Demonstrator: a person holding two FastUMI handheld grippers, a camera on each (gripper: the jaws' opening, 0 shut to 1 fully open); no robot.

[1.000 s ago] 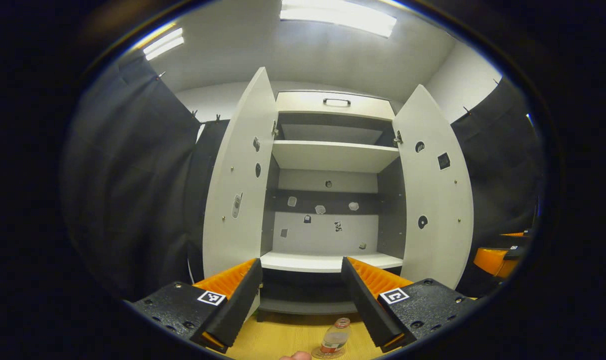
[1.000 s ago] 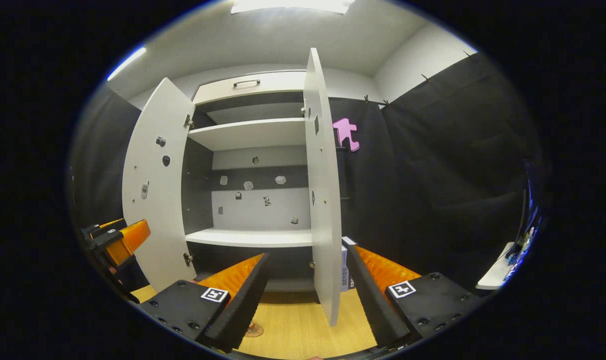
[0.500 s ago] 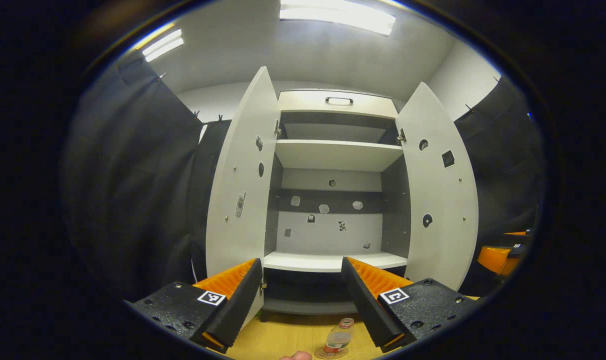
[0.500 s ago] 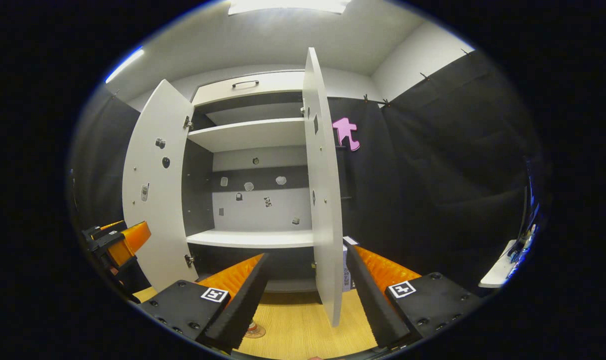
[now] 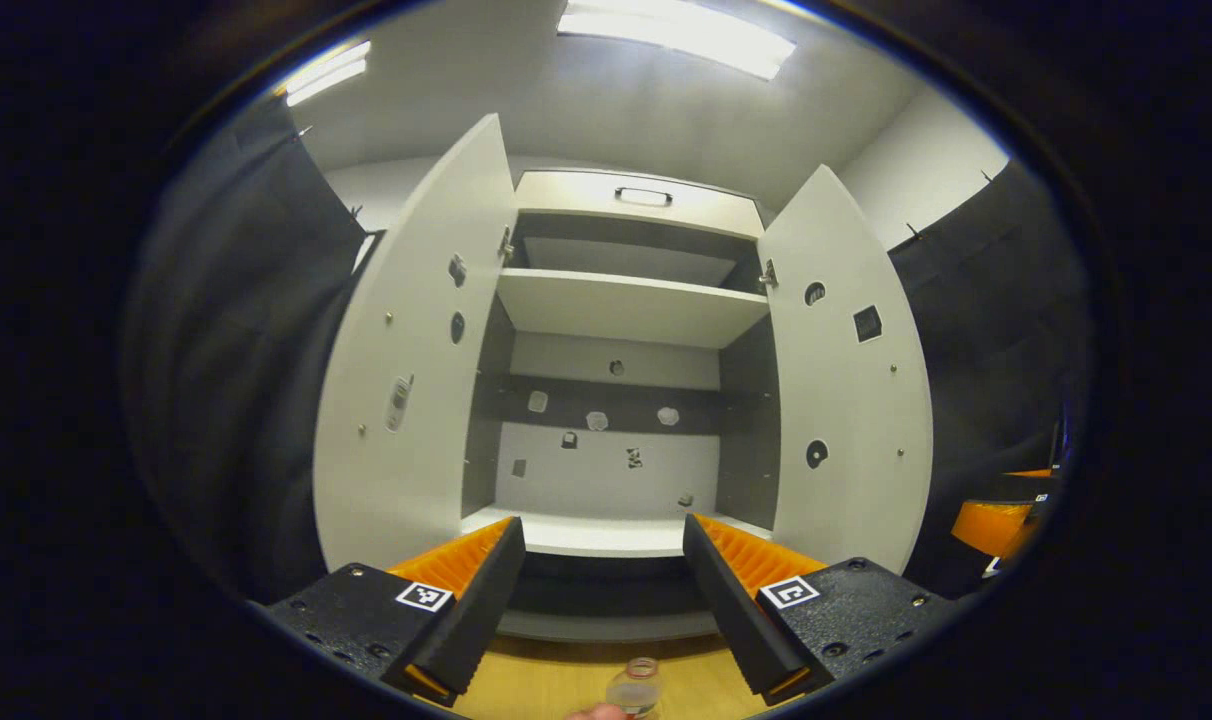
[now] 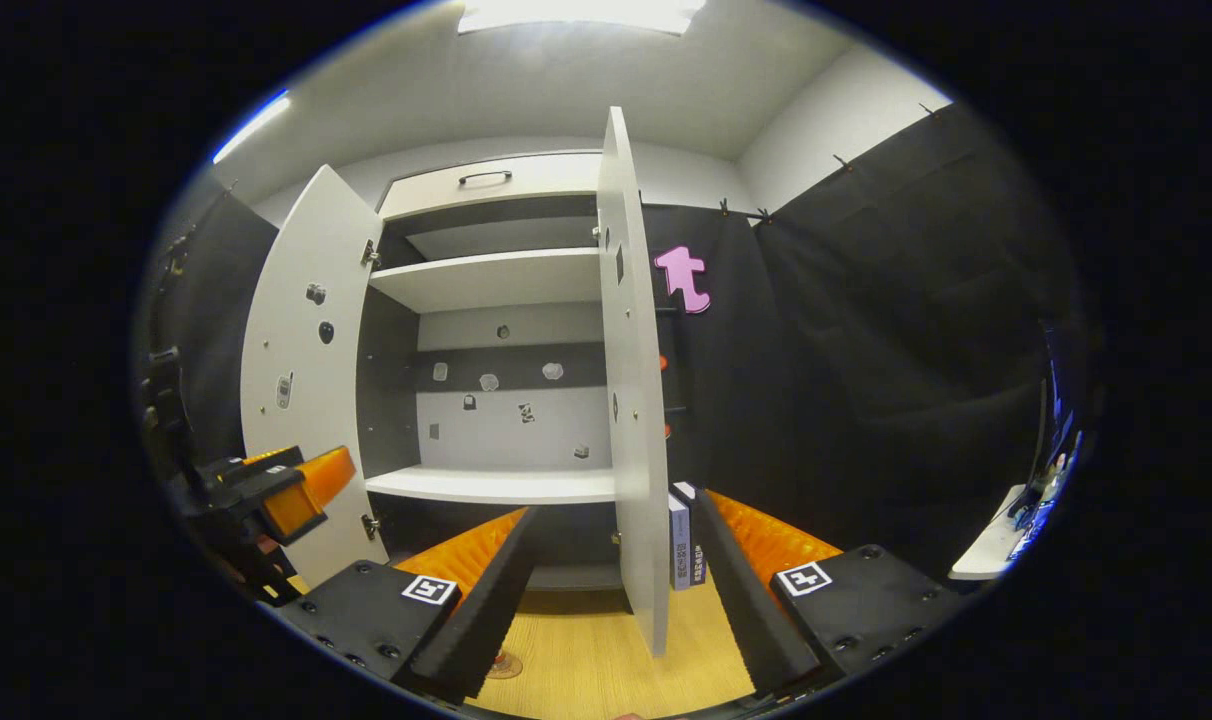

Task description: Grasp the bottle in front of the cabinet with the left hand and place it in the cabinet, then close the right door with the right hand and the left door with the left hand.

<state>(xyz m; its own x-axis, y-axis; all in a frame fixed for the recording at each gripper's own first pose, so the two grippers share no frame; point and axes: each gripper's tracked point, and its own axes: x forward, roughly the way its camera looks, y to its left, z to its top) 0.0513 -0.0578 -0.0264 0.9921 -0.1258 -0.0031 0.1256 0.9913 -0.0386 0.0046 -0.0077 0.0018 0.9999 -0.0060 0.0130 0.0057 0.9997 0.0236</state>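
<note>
The left gripper (image 5: 601, 600) is hanging in front of the cabinet (image 5: 626, 310) with its fingers spread wide and nothing between them. The bottle (image 5: 634, 690) is standing upright on the wooden floor (image 5: 556, 680) just in front of the cabinet's base, low between the fingers at the very bottom of the left gripper view. Both doors are standing open, the left door (image 5: 406, 380) and the right door (image 5: 846, 400) swung out either side of the shelves.

The right gripper (image 6: 606, 610) is waiting off to the right of the cabinet, fingers parted and empty, with the right door's edge (image 6: 631, 400) showing between them.

By my reading the reach for the bottle is only starting. The left gripper needs to tip down, bracket the bottle's body with both fingers level, and close gently, since a light clear bottle could tip or slip.

Only the bottle's cap and shoulders are showing; its lower part is cut off. In the right gripper view just a sliver of it is peeking past a finger. A narrow box (image 6: 678, 540) is standing by the cabinet's right side, partly screened.
</note>
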